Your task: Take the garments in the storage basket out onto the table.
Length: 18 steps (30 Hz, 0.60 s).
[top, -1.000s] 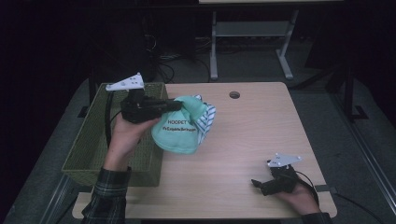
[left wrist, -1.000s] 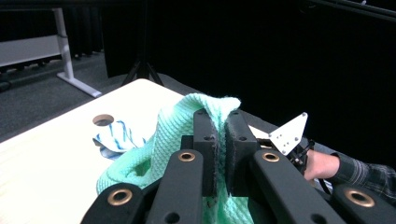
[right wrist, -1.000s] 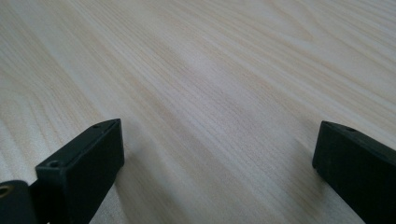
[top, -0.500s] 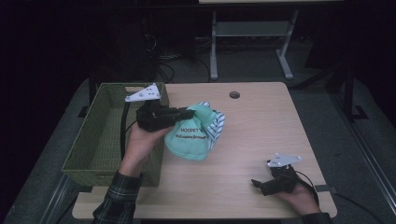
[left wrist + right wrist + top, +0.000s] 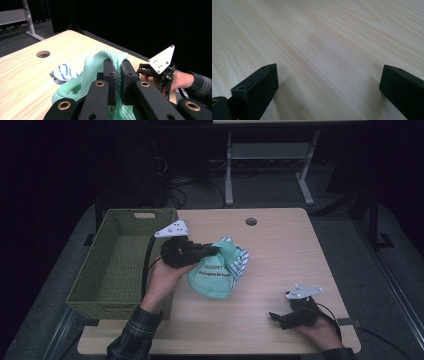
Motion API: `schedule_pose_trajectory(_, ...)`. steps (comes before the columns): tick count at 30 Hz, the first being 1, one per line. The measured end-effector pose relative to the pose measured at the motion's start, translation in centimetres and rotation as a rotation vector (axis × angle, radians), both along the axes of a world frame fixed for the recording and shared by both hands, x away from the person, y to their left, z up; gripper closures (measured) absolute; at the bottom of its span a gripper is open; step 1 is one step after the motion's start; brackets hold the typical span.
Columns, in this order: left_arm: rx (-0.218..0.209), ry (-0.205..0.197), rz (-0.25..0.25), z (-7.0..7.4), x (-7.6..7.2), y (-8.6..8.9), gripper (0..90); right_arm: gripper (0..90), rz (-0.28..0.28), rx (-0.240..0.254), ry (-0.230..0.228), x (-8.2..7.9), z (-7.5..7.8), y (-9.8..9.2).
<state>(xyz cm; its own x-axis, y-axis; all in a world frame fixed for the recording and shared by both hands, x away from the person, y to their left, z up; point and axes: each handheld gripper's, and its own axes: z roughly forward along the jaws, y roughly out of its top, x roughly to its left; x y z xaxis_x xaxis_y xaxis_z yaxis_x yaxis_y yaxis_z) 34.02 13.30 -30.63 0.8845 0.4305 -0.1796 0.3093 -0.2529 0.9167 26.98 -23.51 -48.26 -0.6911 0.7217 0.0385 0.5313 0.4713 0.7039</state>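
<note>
A mint-green cloth point(image 5: 217, 272) with dark printed lettering hangs bunched over the middle of the wooden table point(image 5: 280, 245), and a blue-and-white striped cloth point(image 5: 241, 262) shows at its right side. My left gripper point(image 5: 212, 251) is shut on the top fold of the green cloth point(image 5: 100, 67), with the fabric pinched between both pads. The striped cloth point(image 5: 62, 72) lies on the table beyond it. Near the front right edge my right gripper point(image 5: 275, 317) rests low on the wood, open, with nothing between its fingers point(image 5: 257, 87).
A green woven basket point(image 5: 120, 265) stands along the table's left side, right beside my left hand. A round cable hole point(image 5: 251, 221) sits near the far edge. Beyond the table are a white metal stand point(image 5: 270, 160) and cables on the dark floor.
My left gripper has carried the green cloth rightward and down, away from the basket toward the table's middle. The right gripper has stayed where it was.
</note>
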Motion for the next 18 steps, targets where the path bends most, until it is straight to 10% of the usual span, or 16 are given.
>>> schedule_pose_trajectory(18, 0.167, 0.008, 0.027, -3.9, 0.2, -3.7, 84.4, 1.7, 0.001, -0.002, 0.000, 0.0, 0.0, 0.0)
